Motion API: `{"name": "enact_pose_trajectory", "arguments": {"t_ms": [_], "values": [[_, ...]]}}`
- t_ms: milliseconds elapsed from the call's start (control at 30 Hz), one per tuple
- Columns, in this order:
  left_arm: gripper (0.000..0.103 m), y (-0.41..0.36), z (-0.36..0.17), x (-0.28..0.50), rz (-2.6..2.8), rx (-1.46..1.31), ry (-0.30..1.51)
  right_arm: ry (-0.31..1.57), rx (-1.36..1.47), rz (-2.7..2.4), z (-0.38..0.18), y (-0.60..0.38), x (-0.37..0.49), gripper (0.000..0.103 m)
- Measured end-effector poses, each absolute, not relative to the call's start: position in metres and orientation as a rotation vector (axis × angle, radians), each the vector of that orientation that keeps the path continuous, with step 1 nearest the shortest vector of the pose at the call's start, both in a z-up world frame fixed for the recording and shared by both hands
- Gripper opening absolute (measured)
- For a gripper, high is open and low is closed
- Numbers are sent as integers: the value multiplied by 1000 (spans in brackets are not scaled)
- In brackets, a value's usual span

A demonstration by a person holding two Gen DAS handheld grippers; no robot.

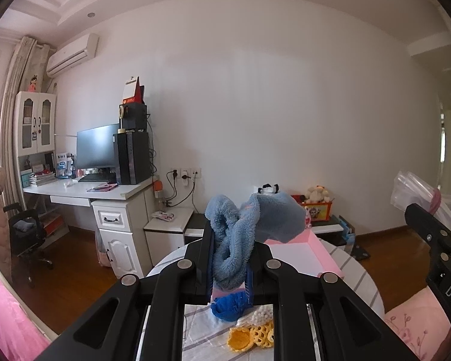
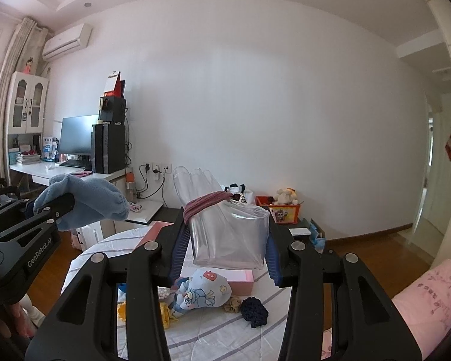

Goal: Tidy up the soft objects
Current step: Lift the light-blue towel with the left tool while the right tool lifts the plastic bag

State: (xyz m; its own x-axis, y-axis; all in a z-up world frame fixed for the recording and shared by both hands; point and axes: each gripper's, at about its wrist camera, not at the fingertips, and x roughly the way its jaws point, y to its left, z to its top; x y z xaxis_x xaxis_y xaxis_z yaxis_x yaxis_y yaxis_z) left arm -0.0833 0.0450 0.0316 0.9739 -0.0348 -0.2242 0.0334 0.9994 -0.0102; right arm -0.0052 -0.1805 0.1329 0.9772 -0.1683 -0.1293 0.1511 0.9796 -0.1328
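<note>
Blue fluffy cloth (image 1: 234, 240) sits pinched tight in left gripper (image 1: 230, 258); right gripper (image 2: 225, 243) squeezes clear plastic bag (image 2: 225, 228) w/ red band (image 2: 204, 206); pink box (image 1: 312, 255) & toys below.

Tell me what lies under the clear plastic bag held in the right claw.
Below the clear plastic bag sit a pink box, a cartoon-print pouch and a dark crocheted piece on the striped cloth. The bag hides most of the box.

The blue sock (image 1: 234, 240) hides the near corner of the pink box (image 1: 312, 252) behind it. Small toys beside the box (yellow, white) (image 1: 255, 331) are too blocked to identify.
</note>
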Motion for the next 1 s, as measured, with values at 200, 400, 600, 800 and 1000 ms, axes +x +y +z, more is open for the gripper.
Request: {"name": "enact_pose_trajectory", "arguments": {"t_ms": [200,400,600,800,1000], "values": [[13,45,33,-83,-40,-10,231,143,-121,-161,133,-181,-5,41],[13,52,42,-73,-42,-17,240,158,-117,-155,133,-183,-1,41],[13,49,51,-57,-48,-14,265,184,-108,-156,130,-184,9,41],[13,48,52,-37,-49,-7,303,228,-96,-159,123,-187,26,41],[13,46,52,0,-51,1,366,278,-85,-162,114,-193,51,42]]}}
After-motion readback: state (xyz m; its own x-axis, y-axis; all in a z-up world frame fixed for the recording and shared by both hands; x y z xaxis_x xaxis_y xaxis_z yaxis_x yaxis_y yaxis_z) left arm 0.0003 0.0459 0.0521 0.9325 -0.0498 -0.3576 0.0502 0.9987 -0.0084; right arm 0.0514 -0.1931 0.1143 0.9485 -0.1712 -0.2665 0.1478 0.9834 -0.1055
